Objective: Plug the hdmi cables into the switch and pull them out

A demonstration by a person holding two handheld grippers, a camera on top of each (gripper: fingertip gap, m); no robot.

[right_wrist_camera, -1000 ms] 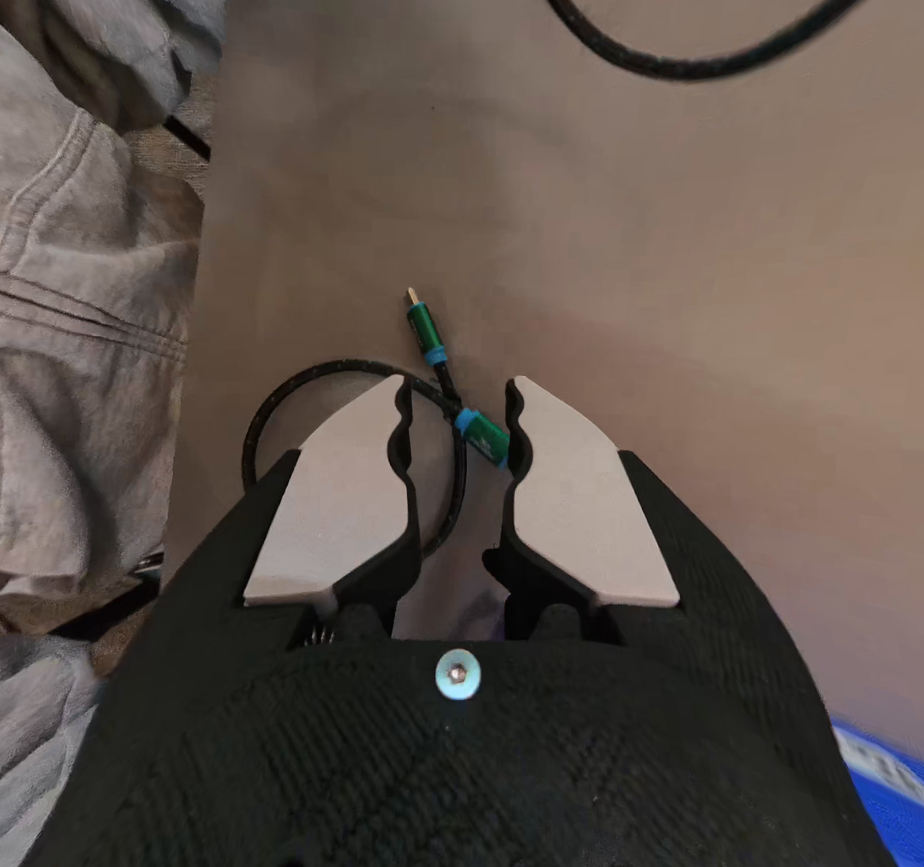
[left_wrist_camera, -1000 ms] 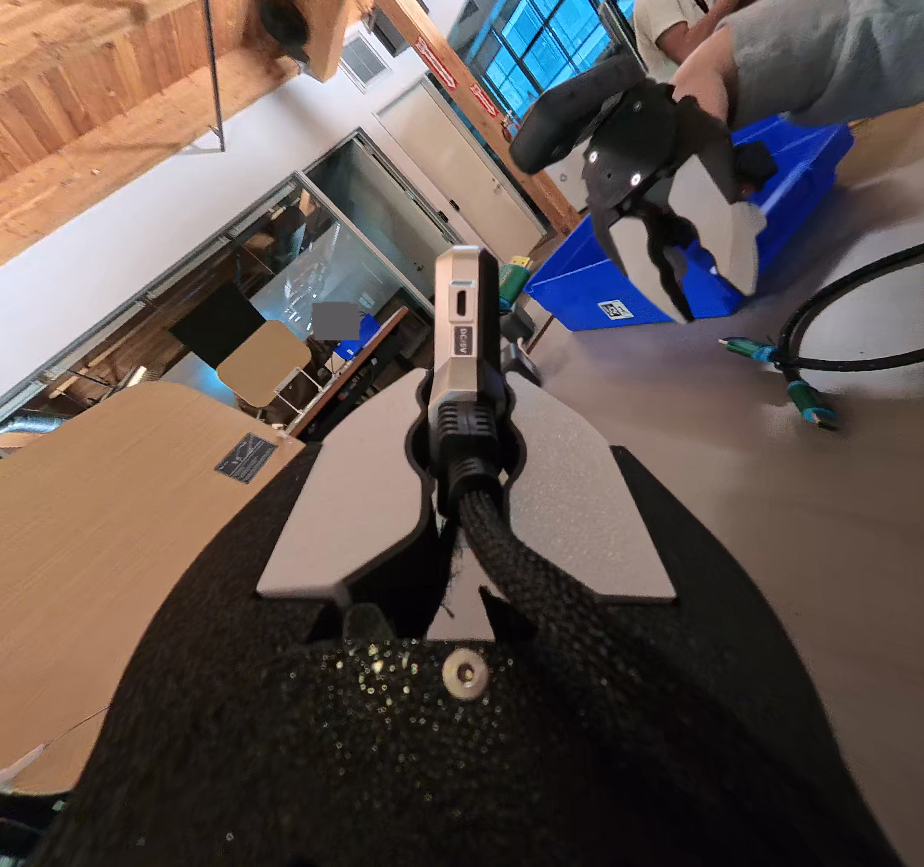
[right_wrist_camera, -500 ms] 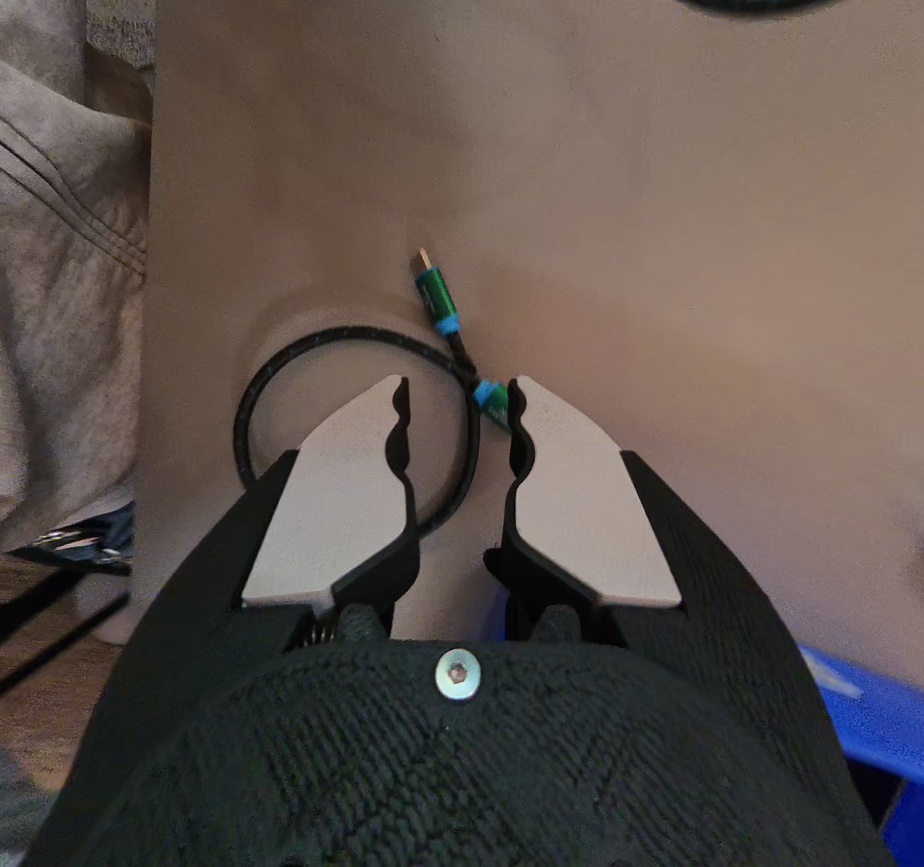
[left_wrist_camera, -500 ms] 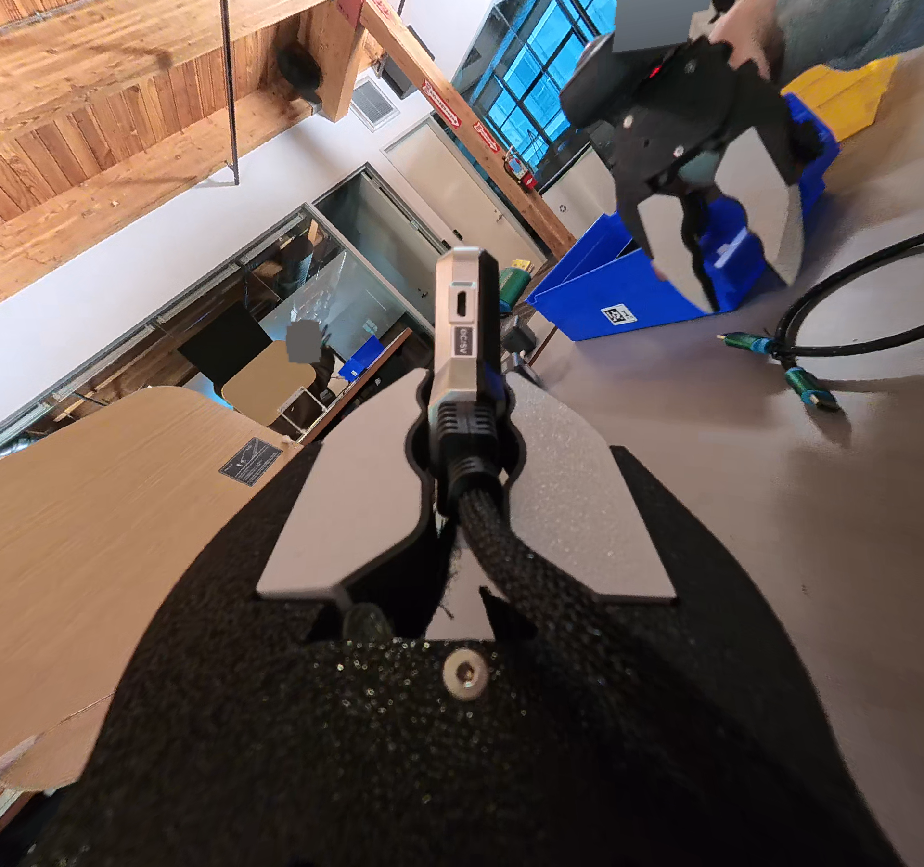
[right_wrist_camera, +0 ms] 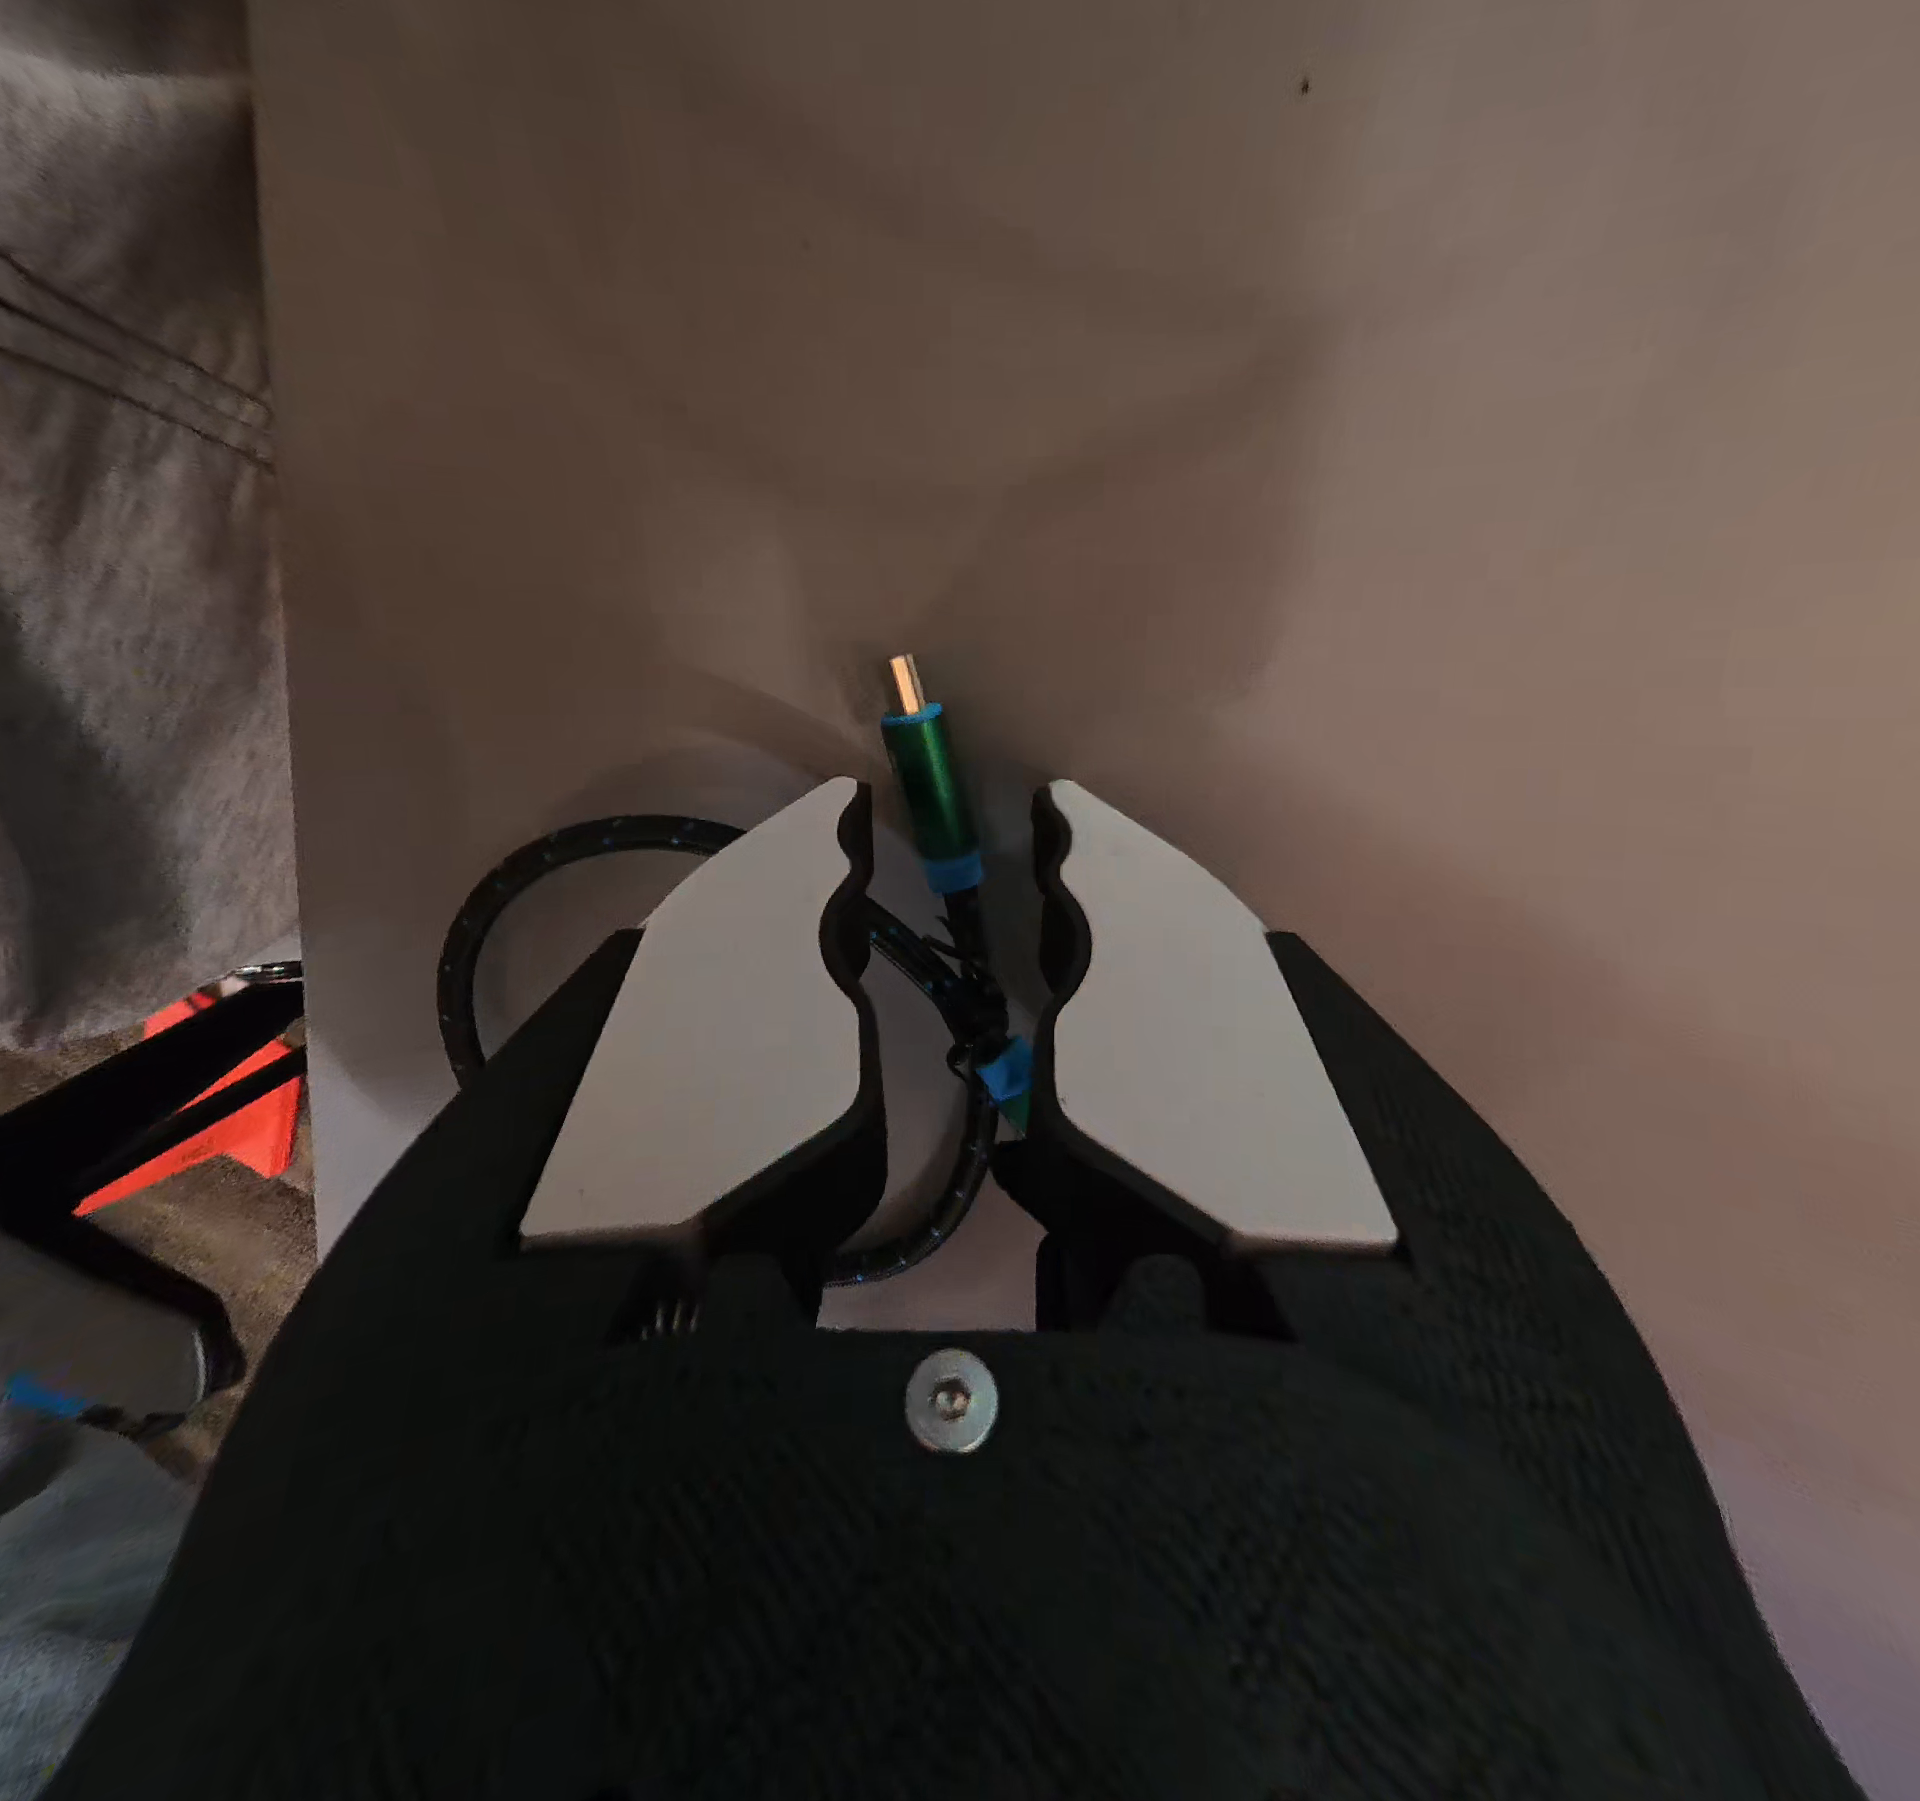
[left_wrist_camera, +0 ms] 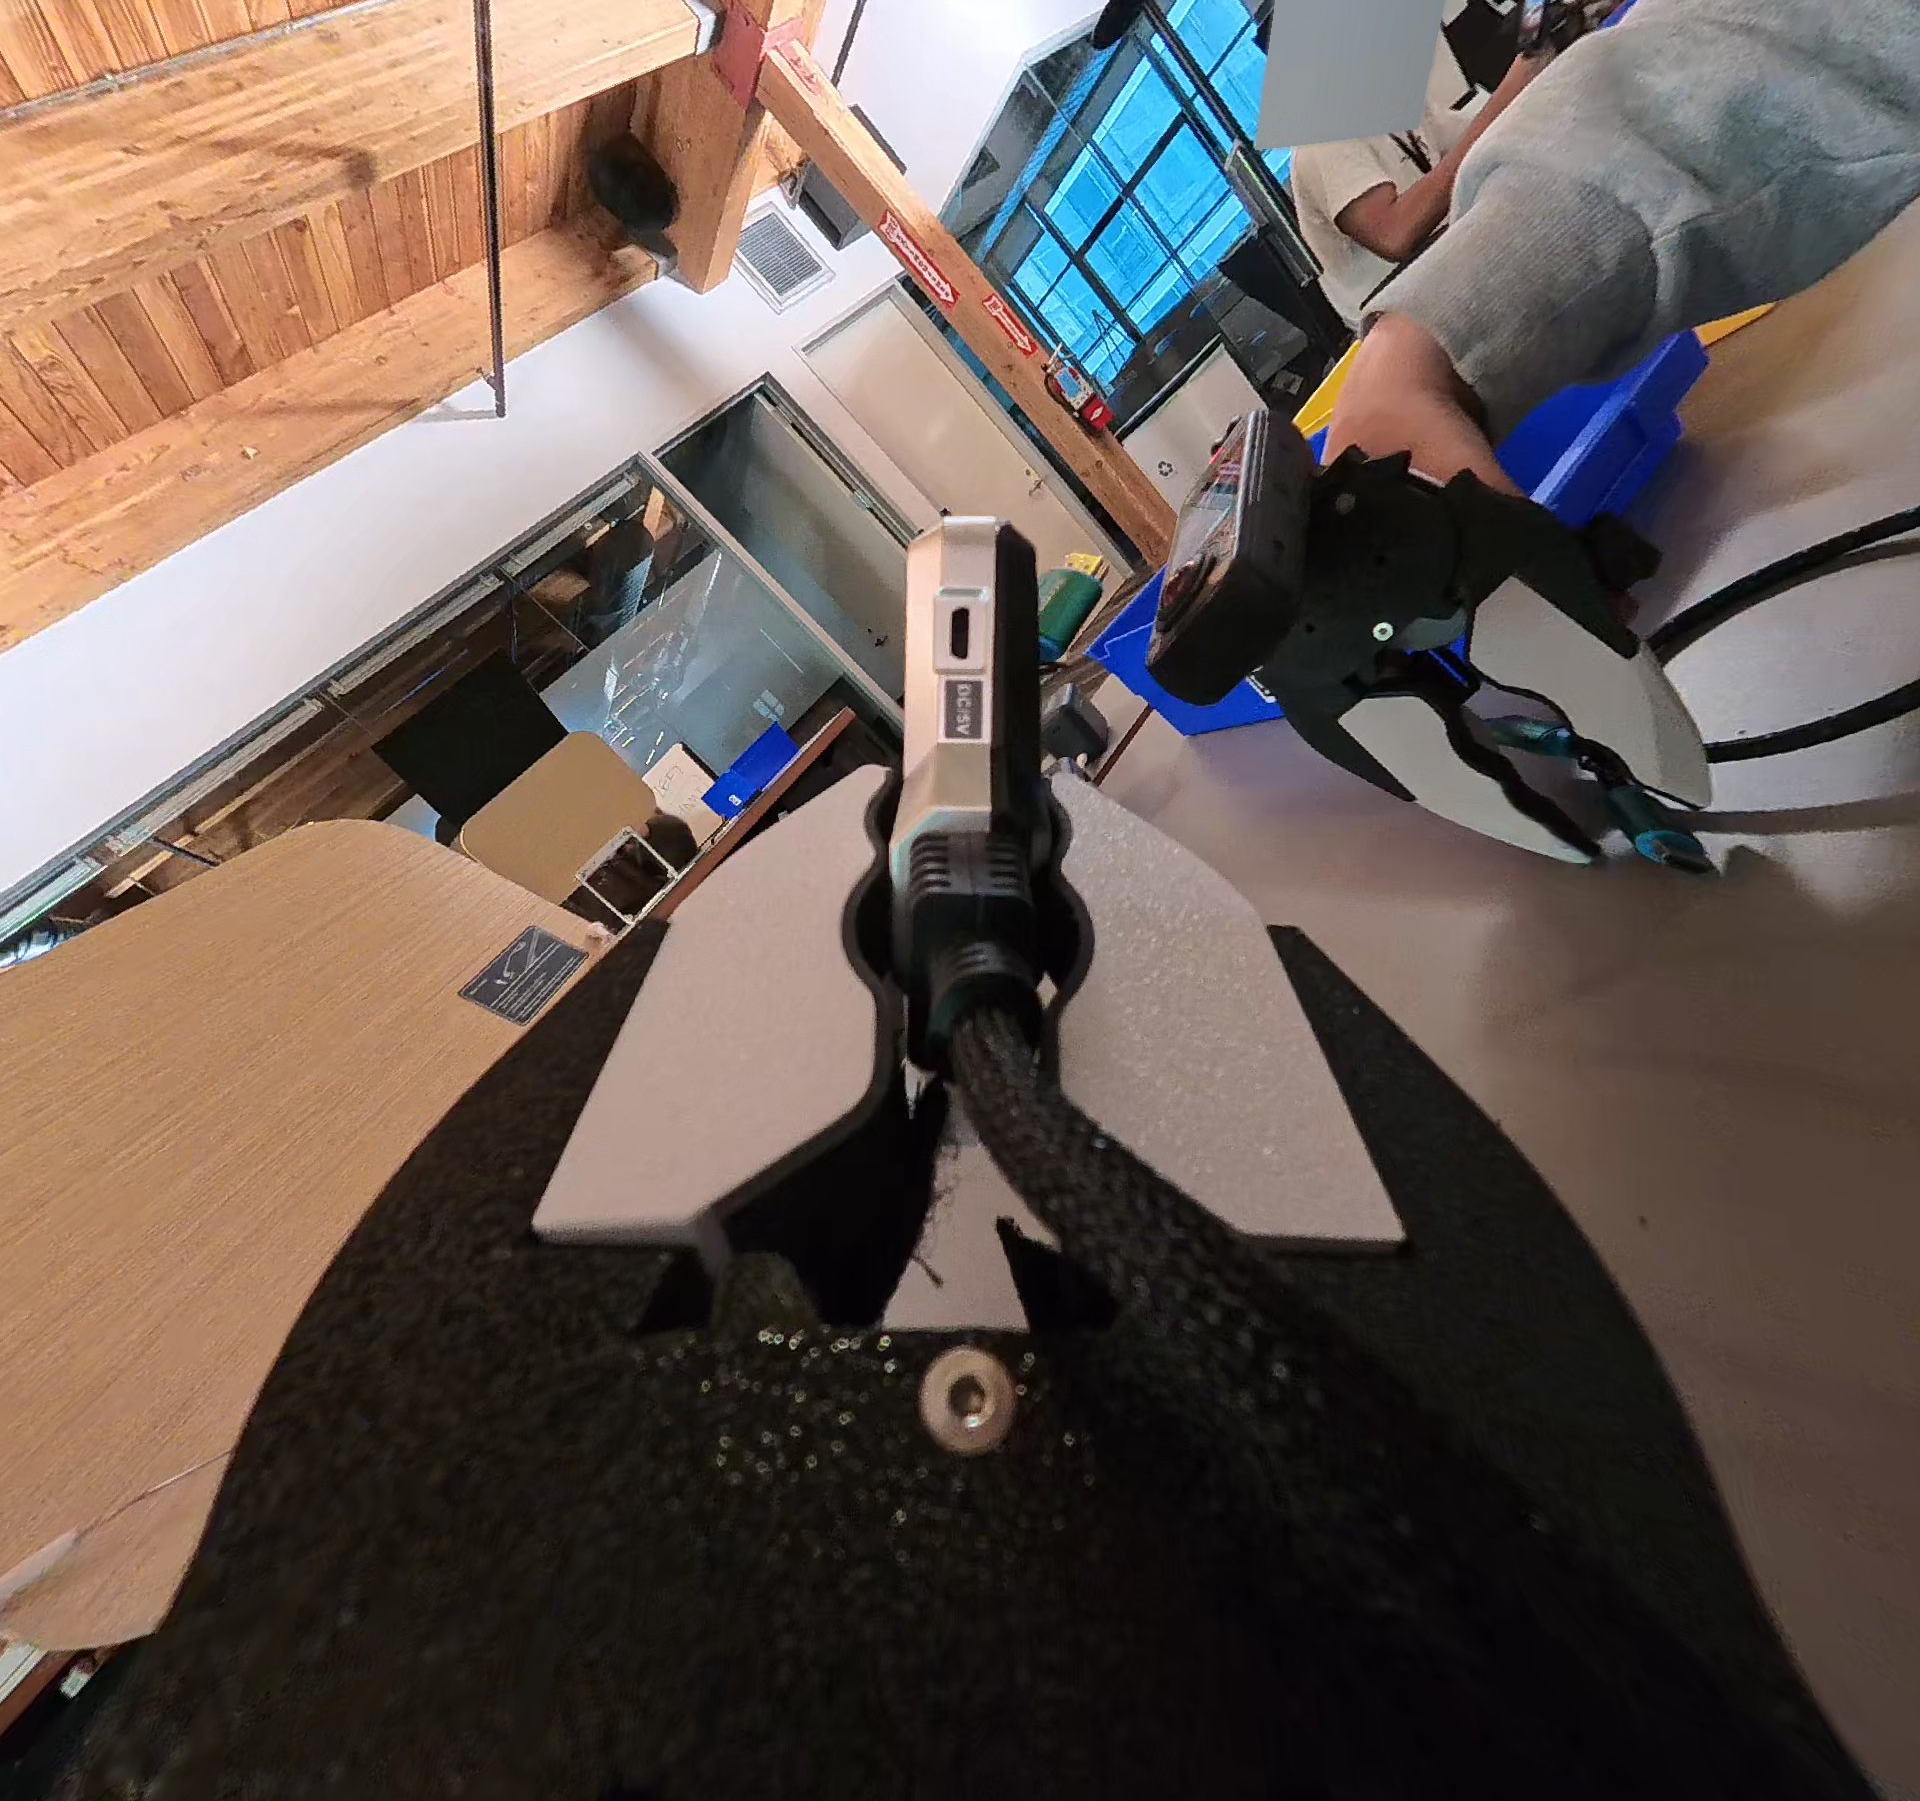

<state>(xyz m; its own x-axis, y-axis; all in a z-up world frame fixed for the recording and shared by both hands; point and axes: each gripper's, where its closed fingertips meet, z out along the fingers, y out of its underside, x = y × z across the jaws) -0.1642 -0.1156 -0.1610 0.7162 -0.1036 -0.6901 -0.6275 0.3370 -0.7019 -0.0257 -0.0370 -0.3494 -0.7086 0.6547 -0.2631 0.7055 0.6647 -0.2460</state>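
My left gripper [left_wrist_camera: 966, 801] is shut on a silver adapter box [left_wrist_camera: 961, 671]. It grips the box at its black strain relief and holds it upright, and a thick braided cable [left_wrist_camera: 1049, 1128] trails back from it. My right gripper [right_wrist_camera: 945, 795] is open and low over the grey table [right_wrist_camera: 1351, 401]. Its fingers straddle a green plug with blue collars [right_wrist_camera: 928, 775] on a short braided cable [right_wrist_camera: 468, 930], with a gap between each pad and the plug. The cable's second green plug [right_wrist_camera: 1006, 1086] lies by the right finger's base. The right gripper also shows in the left wrist view [left_wrist_camera: 1621, 816], held by a hand.
A blue bin [left_wrist_camera: 1600, 442] stands behind the right gripper. A thick black cable [left_wrist_camera: 1787, 556] loops across the table at the right. A light wood tabletop [left_wrist_camera: 208, 1024] lies at the left. A grey sleeve [left_wrist_camera: 1662, 141] and grey clothing [right_wrist_camera: 125, 504] border the table. The grippers' ends are close to 25 cm from one another.
My right gripper has come down and forward over the short cable, so the green plug now lies between its fingertips, and its jaws have narrowed a little. My left gripper still holds the adapter as before.
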